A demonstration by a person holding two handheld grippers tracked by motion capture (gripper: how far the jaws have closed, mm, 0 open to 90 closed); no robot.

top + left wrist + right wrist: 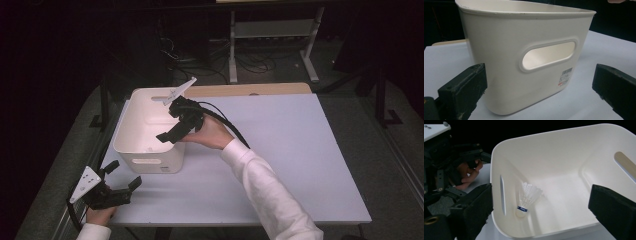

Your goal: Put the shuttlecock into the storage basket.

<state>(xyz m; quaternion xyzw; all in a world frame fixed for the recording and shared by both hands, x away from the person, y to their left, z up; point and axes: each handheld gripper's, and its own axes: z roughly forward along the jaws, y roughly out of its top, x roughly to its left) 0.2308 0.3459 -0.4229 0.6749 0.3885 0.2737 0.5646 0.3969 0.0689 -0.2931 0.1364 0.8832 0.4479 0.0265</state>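
Right hand-held gripper [170, 134] above the open white bin [131, 145], jaws spread wide, nothing between them. Left hand-held gripper [120, 176] low at the near left corner of the surface [300, 165], just beside the bin's handle wall, jaws also wide apart and empty.

Shuttlecock [527, 198] inside the bin, standing on its cork base at the bottom, close against the wall with the slot handle [502, 195]; white feather skirt pointing up and a little tilted, blue band around the neck. Apparently already placed, with the jaws clear above it.

Handling, as a judgement: very light, almost no weight, so easy to tip or roll with the smallest touch. Skirt thin and fragile, likely to bend or break under a strong squeeze. Cork base round, firm and a little smooth, the safer place for a grip: jaws on both sides of the cork or just at the blue band, gentle closing only. Approach from above, because the bin walls block a side entry. Bin itself light plastic, stiff, probably sliding easily on the smooth surface if pushed.
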